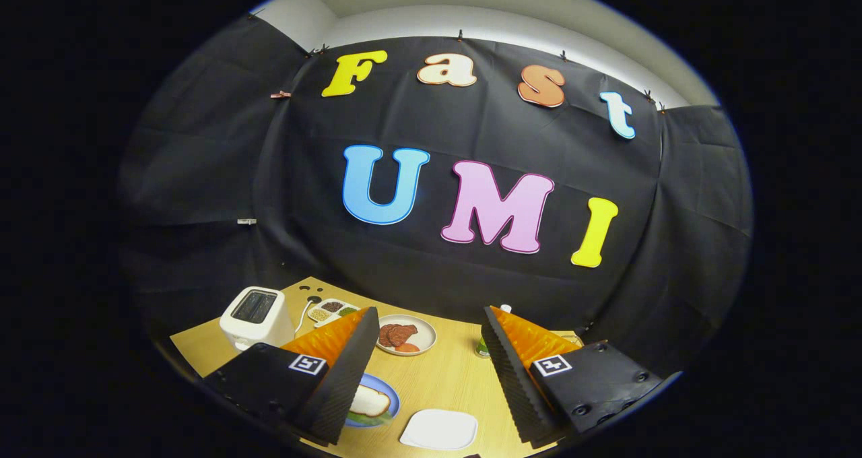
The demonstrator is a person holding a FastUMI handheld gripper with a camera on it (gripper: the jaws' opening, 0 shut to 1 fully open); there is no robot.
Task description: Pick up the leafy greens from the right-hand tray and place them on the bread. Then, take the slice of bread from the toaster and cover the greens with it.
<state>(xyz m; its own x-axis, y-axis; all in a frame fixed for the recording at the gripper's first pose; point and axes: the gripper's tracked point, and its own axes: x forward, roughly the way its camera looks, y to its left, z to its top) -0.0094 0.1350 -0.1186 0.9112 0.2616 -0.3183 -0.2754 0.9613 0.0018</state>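
1. The left finger hides part of the blue plate (389,404); on the plate lies bread (370,400) over a green edge, probably the greens (372,417).
2. Only a green bit of some object (482,347) peeks past the right finger; unclear what it is.
3. From the gripper (431,370): toaster (254,316) at ten o'clock, divided tray (333,311) at eleven, meat plate (407,335) at twelve, white square plate (439,429) nearest on the wooden surface (444,377).
4. Fingers spread wide apart, holding nothing.

Bare tabletop (444,384) between wide-apart jaws; toaster (254,316) aside.
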